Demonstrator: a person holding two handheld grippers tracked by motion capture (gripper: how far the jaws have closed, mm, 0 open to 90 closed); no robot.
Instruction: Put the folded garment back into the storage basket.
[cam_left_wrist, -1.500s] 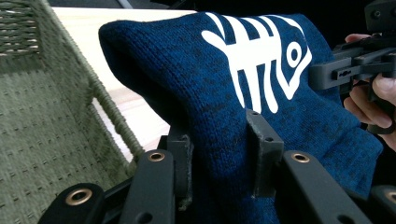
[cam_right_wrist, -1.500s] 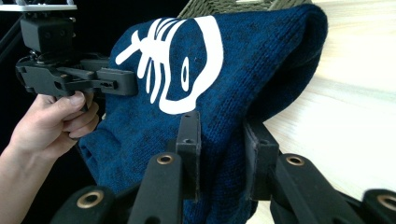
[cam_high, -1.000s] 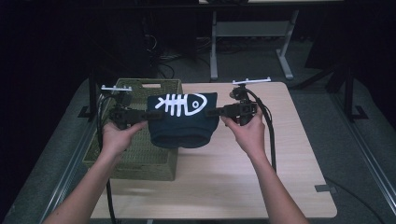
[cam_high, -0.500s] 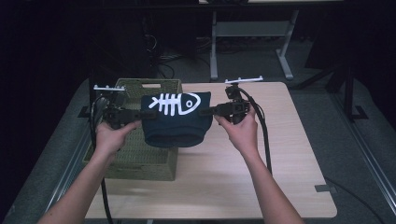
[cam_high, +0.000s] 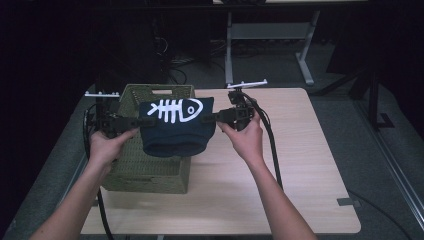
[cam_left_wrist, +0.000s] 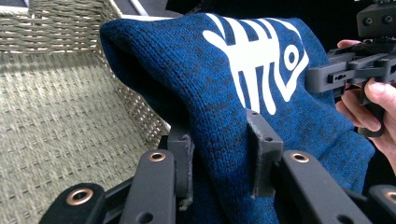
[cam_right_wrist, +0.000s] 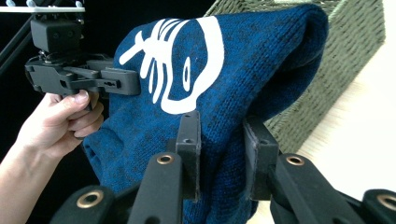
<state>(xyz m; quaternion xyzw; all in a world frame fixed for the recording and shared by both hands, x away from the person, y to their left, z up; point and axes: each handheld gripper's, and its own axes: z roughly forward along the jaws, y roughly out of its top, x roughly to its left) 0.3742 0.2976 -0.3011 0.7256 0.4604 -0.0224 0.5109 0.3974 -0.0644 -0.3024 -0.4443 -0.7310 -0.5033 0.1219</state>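
Observation:
A folded dark blue knit garment (cam_high: 172, 132) with a white fish-skeleton print hangs in the air between both hands, over the right part of a woven green basket (cam_high: 150, 165). My left gripper (cam_high: 139, 122) is shut on the garment's left edge; its pads (cam_left_wrist: 259, 154) pinch the blue knit (cam_left_wrist: 224, 88). My right gripper (cam_high: 206, 119) is shut on the right edge, its pads (cam_right_wrist: 189, 149) squeezing the cloth (cam_right_wrist: 233, 70). The basket's woven floor (cam_left_wrist: 56, 121) lies below and beside the garment, and its outer wall (cam_right_wrist: 345, 56) stands behind it.
The light wooden table (cam_high: 295, 170) stretches right of the basket. Black cables trail from both grippers, one across the tabletop (cam_high: 272, 150). A metal desk frame (cam_high: 270, 35) stands behind on the dark floor.
Both hands have carried the garment leftward, from above the table by the basket's right rim to over the basket's right part. Both grips are unchanged.

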